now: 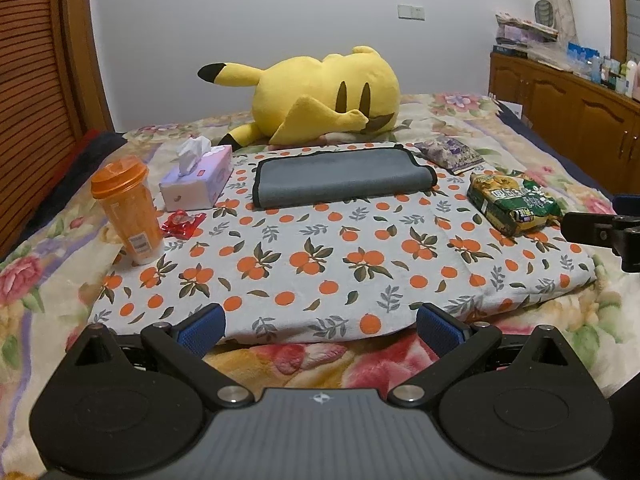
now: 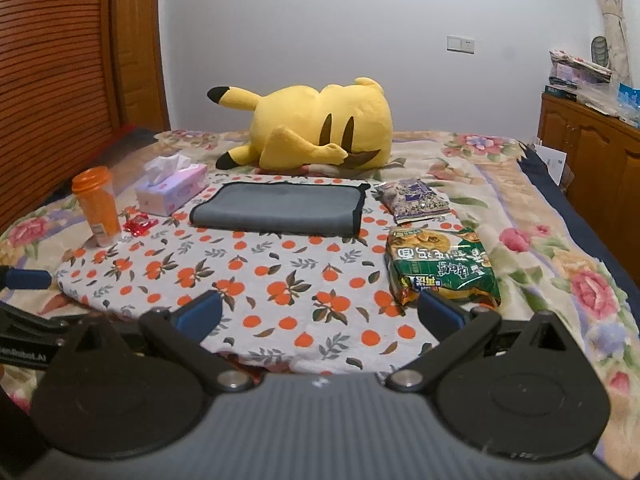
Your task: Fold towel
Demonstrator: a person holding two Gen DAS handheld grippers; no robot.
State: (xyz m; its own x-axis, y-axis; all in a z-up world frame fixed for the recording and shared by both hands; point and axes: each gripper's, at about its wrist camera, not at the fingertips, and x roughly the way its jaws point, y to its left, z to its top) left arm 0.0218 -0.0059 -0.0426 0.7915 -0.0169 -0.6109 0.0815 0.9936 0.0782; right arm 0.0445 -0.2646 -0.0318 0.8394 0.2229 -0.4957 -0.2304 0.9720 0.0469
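Note:
A grey towel with black edging (image 1: pixel 342 176) lies folded flat at the far side of an orange-print cloth (image 1: pixel 320 264); it also shows in the right wrist view (image 2: pixel 280 208). My left gripper (image 1: pixel 320 326) is open and empty, held over the near edge of the cloth, well short of the towel. My right gripper (image 2: pixel 320 314) is open and empty, also at the near edge, with the towel far ahead. The right gripper's side shows at the right edge of the left wrist view (image 1: pixel 600 232).
An orange bottle (image 1: pixel 128 208), a tissue box (image 1: pixel 196 180) and a red wrapper (image 1: pixel 182 222) stand left of the towel. A green noodle pack (image 1: pixel 512 204) and a purple snack bag (image 1: pixel 448 154) lie to its right. A yellow plush toy (image 1: pixel 320 96) lies behind it. Wooden cabinets (image 1: pixel 580 120) stand at the right.

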